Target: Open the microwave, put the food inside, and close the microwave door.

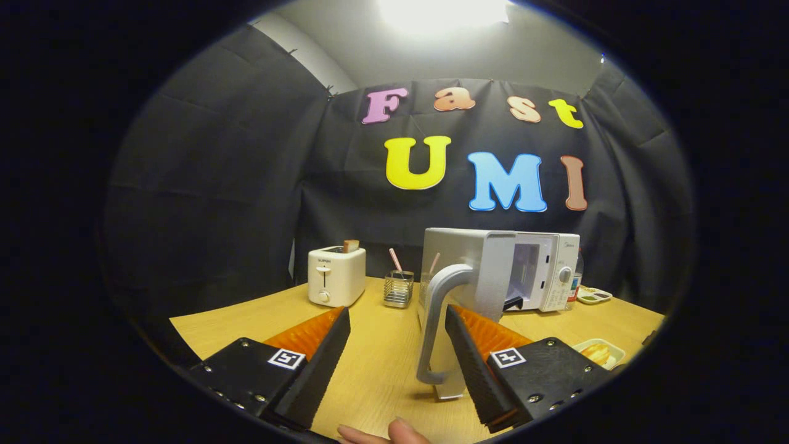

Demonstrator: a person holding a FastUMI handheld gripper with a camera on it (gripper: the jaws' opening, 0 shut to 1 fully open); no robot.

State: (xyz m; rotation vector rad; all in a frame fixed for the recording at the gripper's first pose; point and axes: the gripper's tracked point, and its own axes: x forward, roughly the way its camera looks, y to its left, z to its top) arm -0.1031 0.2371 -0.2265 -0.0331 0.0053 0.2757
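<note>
The white microwave (555, 271) stands on the wooden table (382, 364) ahead of me, its door (493, 274) swung out toward me. The door's curved grey handle (434, 320) stands upright between my fingers, close against the inner side of the right finger (468, 351) and well apart from the left finger (320, 364). My gripper (397, 314) is open, with a wide gap. A small pale tray of food (598, 353) lies on the table just right of the right finger.
A white toaster (336, 275) holding a slice of bread stands beyond the left finger. A wire holder (399, 288) with pink sticks sits between toaster and microwave. A second small dish (593, 295) lies right of the microwave. A person's fingertip (397, 431) shows below the fingers.
</note>
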